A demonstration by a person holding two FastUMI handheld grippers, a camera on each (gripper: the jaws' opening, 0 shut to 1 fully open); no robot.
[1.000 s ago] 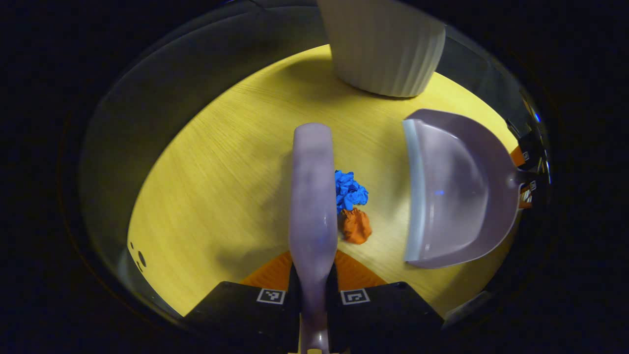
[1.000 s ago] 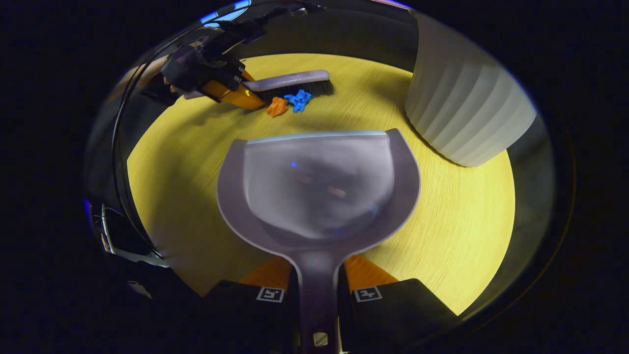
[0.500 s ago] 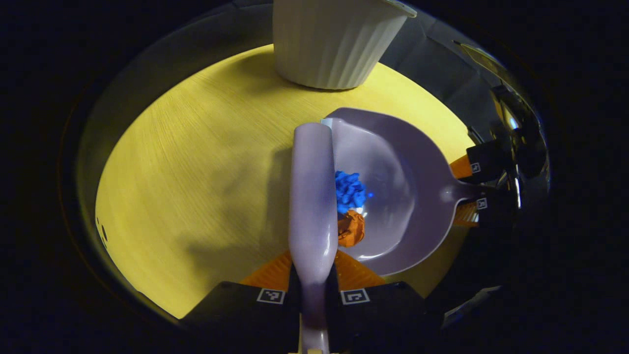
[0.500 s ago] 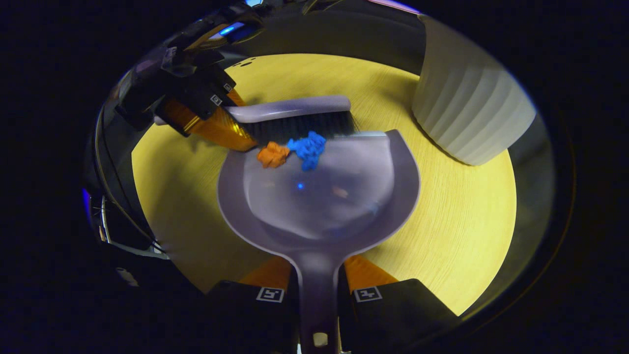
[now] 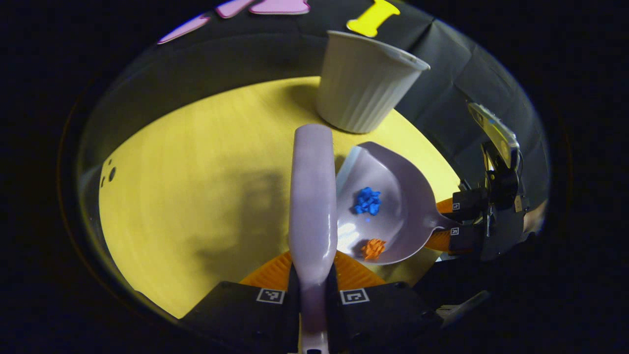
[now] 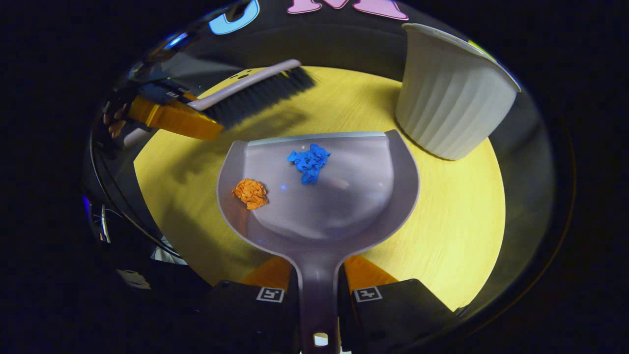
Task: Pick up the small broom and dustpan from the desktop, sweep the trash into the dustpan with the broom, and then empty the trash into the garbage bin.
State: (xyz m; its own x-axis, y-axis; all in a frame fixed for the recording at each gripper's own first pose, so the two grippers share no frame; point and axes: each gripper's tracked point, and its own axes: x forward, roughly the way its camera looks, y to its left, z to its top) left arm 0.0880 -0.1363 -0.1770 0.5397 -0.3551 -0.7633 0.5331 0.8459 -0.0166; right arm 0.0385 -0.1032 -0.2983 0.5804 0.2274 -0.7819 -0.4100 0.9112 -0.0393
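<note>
My left gripper [image 5: 312, 290] is shut on the handle of the pale lilac broom [image 5: 312, 196], held above the yellow desktop [image 5: 196, 196]. My right gripper [image 6: 318, 290] is shut on the handle of the lilac dustpan [image 6: 344, 201]. A crumpled blue scrap [image 6: 308, 161] and an orange scrap [image 6: 251, 192] lie inside the pan. In the right gripper view the broom [image 6: 255, 91] hangs lifted at upper left, bristles down, clear of the pan. In the left gripper view the dustpan [image 5: 393, 206] sits right of the broom with the blue scrap [image 5: 368, 200] and orange scrap [image 5: 373, 248] in it.
A white ribbed garbage bin [image 6: 449, 108] stands on the desktop beyond the pan's right corner; in the left gripper view the bin [image 5: 363, 83] is straight ahead. The black cloth wall rings the round desktop. A hand [image 6: 114, 125] holds the left gripper.
The broom pushed both scraps into the dustpan, then lifted up and away from it. The scraps slid deeper into the pan. Both grippers rose, so the bin looks smaller.
</note>
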